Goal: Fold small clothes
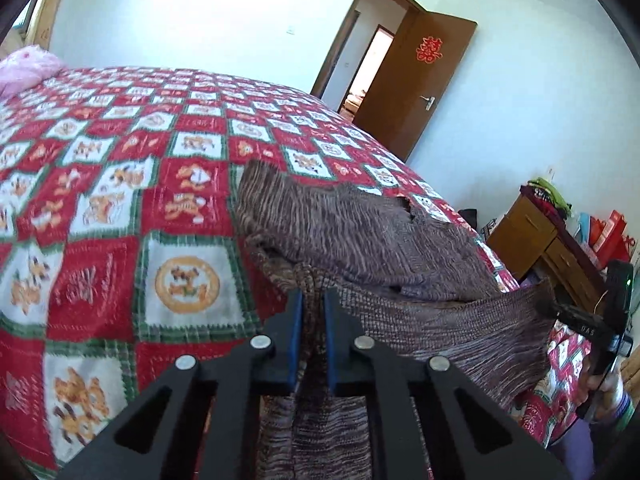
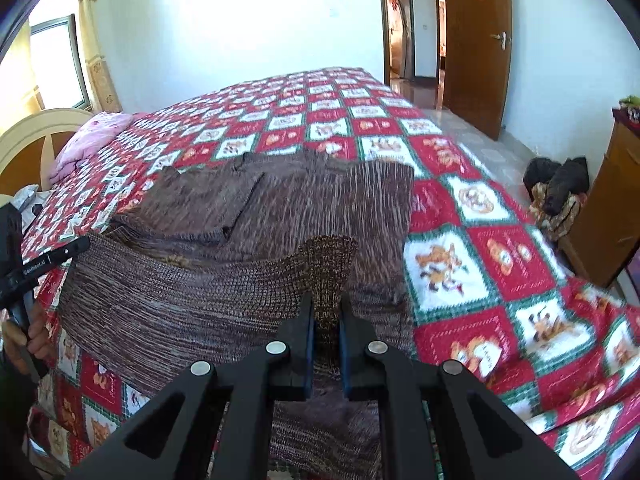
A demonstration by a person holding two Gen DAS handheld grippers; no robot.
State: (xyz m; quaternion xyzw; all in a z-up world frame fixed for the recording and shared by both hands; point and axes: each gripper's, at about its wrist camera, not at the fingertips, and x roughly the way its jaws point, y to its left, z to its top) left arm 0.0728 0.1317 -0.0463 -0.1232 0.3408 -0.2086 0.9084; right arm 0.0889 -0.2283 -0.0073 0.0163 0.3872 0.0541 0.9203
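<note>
1. Two grippers pinch one brown knitted garment [image 2: 248,240] at the near edge of a bed [image 1: 120,184] covered in a red, white and green checked quilt.
2. The left gripper [image 1: 311,300] has its blue-padded jaws pressed onto a bunched fold of the knit, which hangs down between the jaws toward 6 o'clock.
3. The right gripper [image 2: 326,308] is closed on a raised flap of the same garment, the flap standing up toward 12 o'clock.
4. The rest of the garment lies spread on the quilt, part draped over the bed's edge.
5. A pink pillow [image 2: 94,136] sits by the headboard at 9 o'clock in the right wrist view.
6. An open wooden door [image 2: 476,40] with a red paper cutting stands at 1 o'clock; a wooden cabinet [image 1: 532,236] stands beside the bed at 3 o'clock in the left wrist view.
</note>
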